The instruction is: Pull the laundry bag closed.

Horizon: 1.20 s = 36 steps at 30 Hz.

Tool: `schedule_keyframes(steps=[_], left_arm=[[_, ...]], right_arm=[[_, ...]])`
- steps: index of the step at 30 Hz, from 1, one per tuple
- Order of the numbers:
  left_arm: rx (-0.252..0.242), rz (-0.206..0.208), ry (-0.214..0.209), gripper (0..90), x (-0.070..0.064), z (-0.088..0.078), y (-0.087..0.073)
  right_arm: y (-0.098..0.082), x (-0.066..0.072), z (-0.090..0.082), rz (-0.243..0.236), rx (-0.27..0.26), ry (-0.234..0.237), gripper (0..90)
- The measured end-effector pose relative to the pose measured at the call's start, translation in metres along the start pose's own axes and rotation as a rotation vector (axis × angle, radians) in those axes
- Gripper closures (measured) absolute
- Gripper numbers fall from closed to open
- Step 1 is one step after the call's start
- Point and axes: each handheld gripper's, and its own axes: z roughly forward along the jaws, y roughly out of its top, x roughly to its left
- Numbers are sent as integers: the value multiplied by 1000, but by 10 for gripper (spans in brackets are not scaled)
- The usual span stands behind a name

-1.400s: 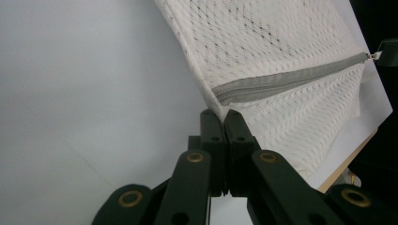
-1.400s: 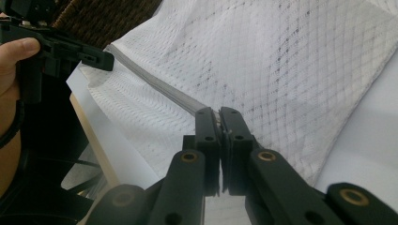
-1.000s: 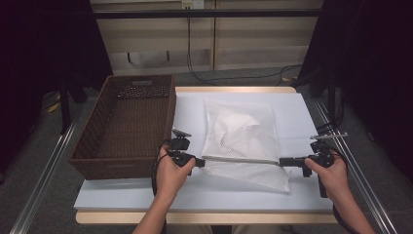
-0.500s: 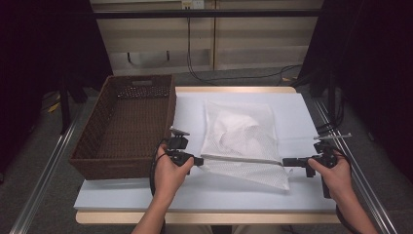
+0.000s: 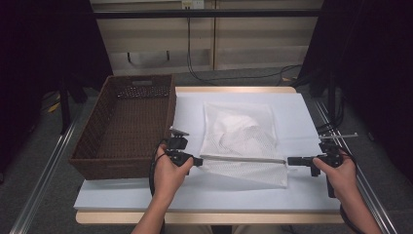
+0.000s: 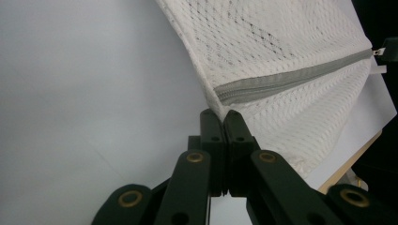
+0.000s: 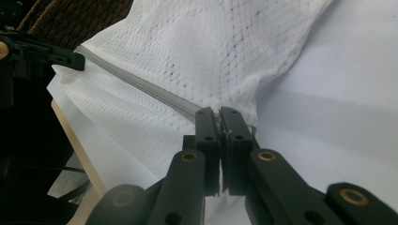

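Observation:
A white mesh laundry bag [image 5: 241, 129] lies flat in the middle of the white-covered table [image 5: 302, 117]. Its grey zipper [image 5: 243, 158] runs straight across near the front edge. My left gripper [image 5: 198, 160] is shut on the bag's left zipper end, which the left gripper view shows pinched between the jaws [image 6: 224, 115]. My right gripper [image 5: 290, 160] is shut on the right zipper end [image 7: 219, 112]. The zipper [image 6: 291, 77] is pulled taut between the two grippers. A flap of mesh [image 5: 253, 173] lies in front of it.
A dark brown wicker basket [image 5: 126, 122] stands on the table's left part, just left of my left hand. Metal rails [image 5: 44, 170] run along both sides of the table. Cables [image 5: 204, 75] lie on the floor behind the table.
My right gripper has drawn a little to the right along the zipper line. The left gripper and the bag have stayed put.

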Motion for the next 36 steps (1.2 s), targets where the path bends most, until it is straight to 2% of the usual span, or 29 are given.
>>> schedule_keyframes(steps=[1, 7, 9, 11, 13, 16, 17, 19, 20, 23, 25, 27, 28, 30, 31, 36], left_arm=[[-1, -11, -10, 891, -1, 1, -1], [9, 8, 7, 891, -2, 2, 0], [30, 13, 11, 887, -2, 2, -1], [26, 16, 3, 880, -2, 3, -1], [10, 10, 2, 839, -5, 2, 0], [26, 44, -15, 717, -8, -2, 0], [12, 47, -21, 675, -11, -3, 1], [15, 61, -24, 592, -14, -6, 0], [3, 68, -11, 563, -16, -8, 0], [-28, 86, -8, 471, -18, -14, 1], [-52, 87, -8, 425, -19, -18, 1], [-48, 97, -17, 389, -20, -20, 1], [-57, 96, -19, 377, -21, -19, 1], [-44, 110, -19, 360, -21, -17, 1], [-39, 104, -26, 354, -21, -16, 1], [-57, 110, -32, 299, -22, -15, 1]], right_arm=[[0, 0, -1, 2, -1, -4, 870], [1, 1, -2, -11, 1, -21, 870], [1, 2, 0, -20, 15, -34, 869], [1, 5, 2, -34, 33, -35, 868], [1, 6, 2, -44, 36, -44, 867], [2, 9, 3, -63, 31, -37, 860], [2, 9, 3, -71, 30, -36, 838], [3, 12, 5, -75, 23, -23, 744], [3, 13, 5, -81, 19, -27, 709], [5, 17, 6, -104, 13, -54, 567], [5, 19, 6, -108, 2, -72, 525], [6, 20, 7, -110, -6, -80, 465], [6, 20, 7, -112, -7, -85, 453], [7, 21, 8, -113, -8, -87, 431], [7, 21, 8, -116, -11, -91, 413], [8, 20, 8, -126, -17, -106, 369]])
